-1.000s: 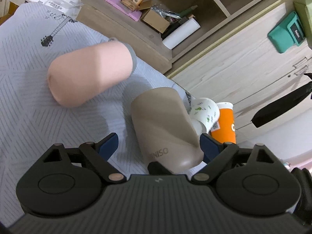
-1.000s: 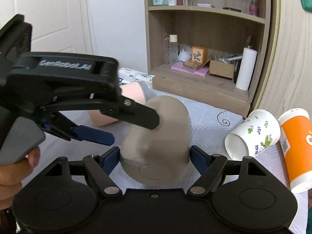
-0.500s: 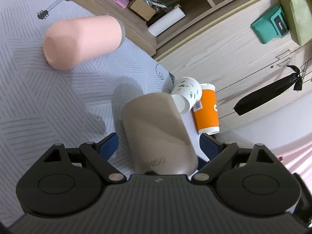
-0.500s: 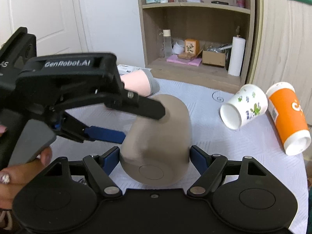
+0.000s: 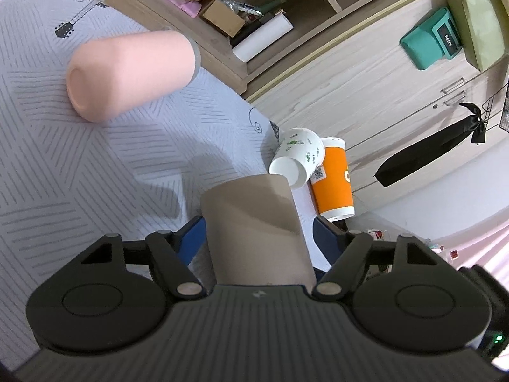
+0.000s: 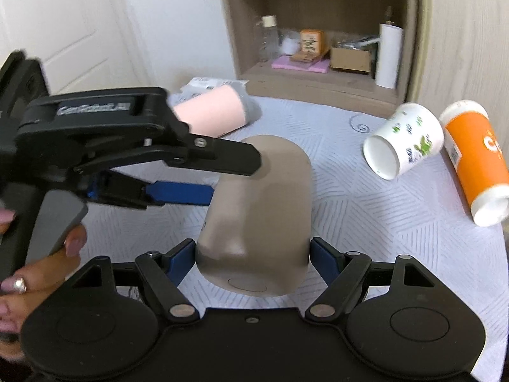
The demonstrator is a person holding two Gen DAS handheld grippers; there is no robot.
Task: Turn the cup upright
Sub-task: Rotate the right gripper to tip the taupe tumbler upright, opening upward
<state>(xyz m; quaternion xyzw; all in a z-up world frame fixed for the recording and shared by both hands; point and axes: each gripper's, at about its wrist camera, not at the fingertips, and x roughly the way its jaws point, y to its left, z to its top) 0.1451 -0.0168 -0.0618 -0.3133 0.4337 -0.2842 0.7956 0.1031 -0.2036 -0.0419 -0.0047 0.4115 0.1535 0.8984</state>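
Note:
A taupe cup (image 5: 254, 222) is held off the grey patterned tablecloth (image 5: 79, 159), tilted, its base toward the right wrist camera (image 6: 257, 222). My left gripper (image 5: 257, 232) is shut on the cup's sides; in the right wrist view its fingers (image 6: 222, 159) clamp the cup's upper part from the left. My right gripper (image 6: 251, 254) has its blue pads on both sides of the cup's base end, shut on it.
A pink cup (image 5: 130, 73) lies on its side at the far left. A white patterned cup (image 6: 404, 140) and an orange cup (image 6: 474, 159) lie on their sides at the right, near the table edge. A wooden shelf unit (image 6: 318, 31) stands behind.
The taupe cup has tilted further in both grippers, its mouth end swinging up and away. The left gripper has turned with it; the right gripper stays at the base.

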